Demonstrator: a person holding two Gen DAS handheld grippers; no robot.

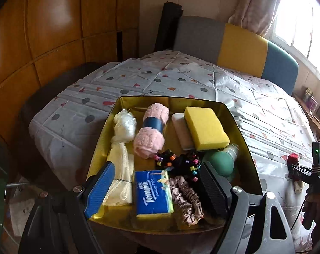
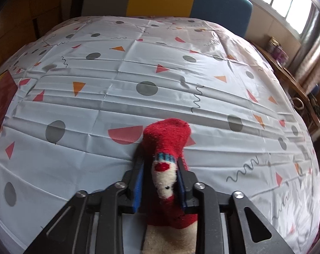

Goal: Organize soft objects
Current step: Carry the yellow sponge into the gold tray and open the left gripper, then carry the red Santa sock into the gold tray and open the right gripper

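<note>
My right claw (image 2: 160, 182) pinches the red sock (image 2: 167, 144); my left claw (image 1: 157, 187) waits wide open over the gold tray (image 1: 242, 127).

The sock sits between my right fingers, squeezed at its white, face-patterned middle, its red toe poking forward just above the patterned tabletop (image 2: 117, 80). It looks fluffy, light and limp, so I judge a mid-body pinch is best: the ends will droop but it should not slip. My left claw holds nothing, its fingers straddling the tissue pack (image 1: 153, 192) in the tray, beside the pink towel roll (image 1: 150, 131), yellow sponge (image 1: 205, 128) and scrunchies (image 1: 186, 199). The sock is well apart from the tray.
</note>
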